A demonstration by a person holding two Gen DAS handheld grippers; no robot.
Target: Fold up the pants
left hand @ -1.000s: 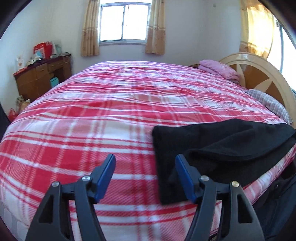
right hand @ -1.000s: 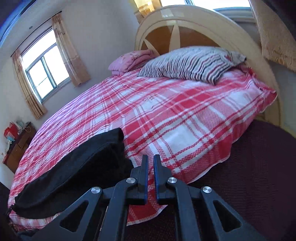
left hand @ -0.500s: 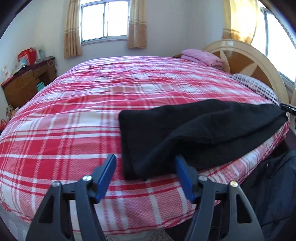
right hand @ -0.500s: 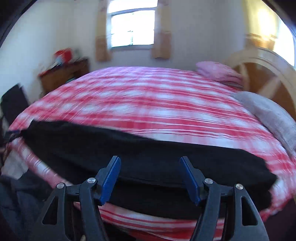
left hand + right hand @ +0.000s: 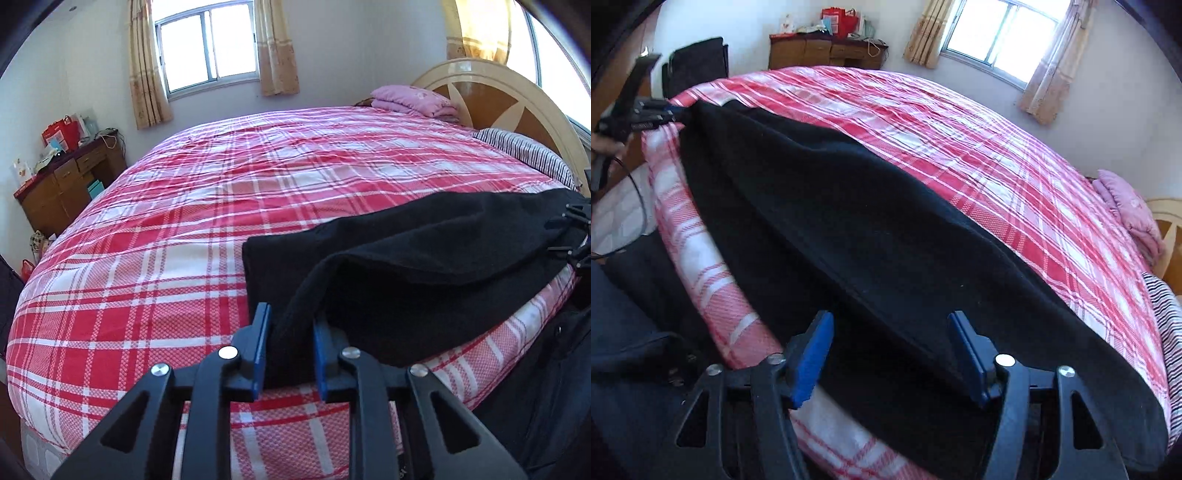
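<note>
Now we pinch one end of the pants (image 5: pixel 424 266) in the left gripper (image 5: pixel 288 350), fingers closed on the cloth, low in the frame along the bed (image 5: pixel 184 221) edge. Our right gripper (image 5: pixel 890 354) gapes around the other end, ready to pair the grip.

Each gripper, left gripper (image 5: pixel 289 347) and right gripper (image 5: pixel 891 356), has black triangular-cutout arms, silver screws, blue pads
</note>
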